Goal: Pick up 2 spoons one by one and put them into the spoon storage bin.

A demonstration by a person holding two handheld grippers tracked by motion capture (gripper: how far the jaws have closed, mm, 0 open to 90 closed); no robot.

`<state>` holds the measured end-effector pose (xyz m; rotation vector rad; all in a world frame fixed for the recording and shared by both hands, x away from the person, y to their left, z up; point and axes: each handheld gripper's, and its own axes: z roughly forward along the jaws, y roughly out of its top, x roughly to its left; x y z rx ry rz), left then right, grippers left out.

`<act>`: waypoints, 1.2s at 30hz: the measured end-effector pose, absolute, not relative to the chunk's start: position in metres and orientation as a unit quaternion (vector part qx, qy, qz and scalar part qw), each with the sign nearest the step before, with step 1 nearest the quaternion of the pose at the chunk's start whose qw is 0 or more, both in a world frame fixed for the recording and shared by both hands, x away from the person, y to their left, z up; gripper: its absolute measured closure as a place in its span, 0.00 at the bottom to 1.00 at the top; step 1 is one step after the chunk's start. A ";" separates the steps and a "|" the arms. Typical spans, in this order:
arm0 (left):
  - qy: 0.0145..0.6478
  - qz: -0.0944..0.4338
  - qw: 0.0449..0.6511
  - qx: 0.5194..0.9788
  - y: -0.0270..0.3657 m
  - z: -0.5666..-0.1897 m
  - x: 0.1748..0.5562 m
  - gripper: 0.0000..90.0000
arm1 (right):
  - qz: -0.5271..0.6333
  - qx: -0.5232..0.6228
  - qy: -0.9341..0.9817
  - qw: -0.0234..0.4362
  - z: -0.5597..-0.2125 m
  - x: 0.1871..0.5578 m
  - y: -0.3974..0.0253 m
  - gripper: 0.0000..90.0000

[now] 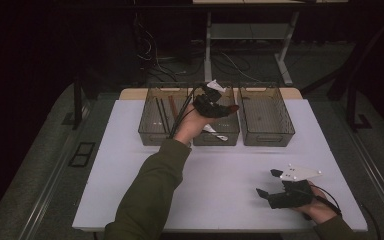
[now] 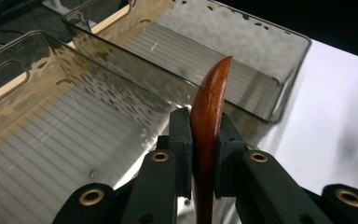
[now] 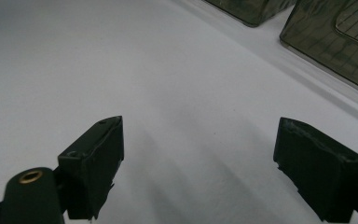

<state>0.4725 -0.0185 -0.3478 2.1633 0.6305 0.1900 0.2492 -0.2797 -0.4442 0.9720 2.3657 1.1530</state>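
Wooden utensil [image 2: 208,116]: reddish-brown wood, smooth, polished, slight sheen.
Left gripper [image 2: 204,140]: matt black plastic jaws; brass-coloured metal rivets.
Right gripper [image 3: 200,163]: matt black jaw pads, edges rough.
Middle bin [image 2: 51,121]: smoky translucent plastic, glossy, ribbed floor.
Right bin [image 2: 261,56]: same tinted plastic, glossy.
Table [image 3: 121,60]: white, matt, smooth.
Sleeve [image 1: 147,195]: olive cloth, matt.

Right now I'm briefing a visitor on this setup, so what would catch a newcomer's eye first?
Most striking is the reddish wooden utensil clamped between the jaws of the left gripper, held above the middle of three smoky clear bins at the far side of the white table. Next, the right gripper rests low on the table's near right part, jaws wide apart and empty.
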 end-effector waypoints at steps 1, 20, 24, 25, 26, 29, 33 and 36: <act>0.252 0.078 0.423 0.867 -0.021 -0.349 0.475 0.89 | 0.405 0.342 0.831 0.167 -0.444 0.249 -0.280 0.18; 0.306 0.087 0.424 0.848 -0.031 -0.376 0.512 0.80 | 0.409 0.340 0.830 0.166 -0.443 0.248 -0.280 0.18; 0.306 0.092 0.418 0.850 -0.031 -0.375 0.512 0.69 | 0.408 0.339 0.831 0.167 -0.444 0.249 -0.280 0.18; 0.303 0.094 0.417 0.852 -0.031 -0.375 0.512 0.67 | 0.408 0.339 0.831 0.167 -0.444 0.249 -0.280 0.18; 0.301 0.094 0.416 0.853 -0.031 -0.374 0.511 0.65 | 0.407 0.338 0.832 0.168 -0.444 0.249 -0.280 0.18; 0.298 0.091 0.422 0.851 -0.032 -0.371 0.508 0.61 | 0.406 0.337 0.833 0.169 -0.444 0.249 -0.280 0.18; 0.287 0.089 0.426 0.853 -0.033 -0.365 0.502 0.54 | 0.406 0.337 0.832 0.169 -0.444 0.249 -0.281 0.18; 0.279 0.087 0.425 0.857 -0.035 -0.361 0.495 0.50 | 0.406 0.337 0.832 0.170 -0.444 0.250 -0.281 0.18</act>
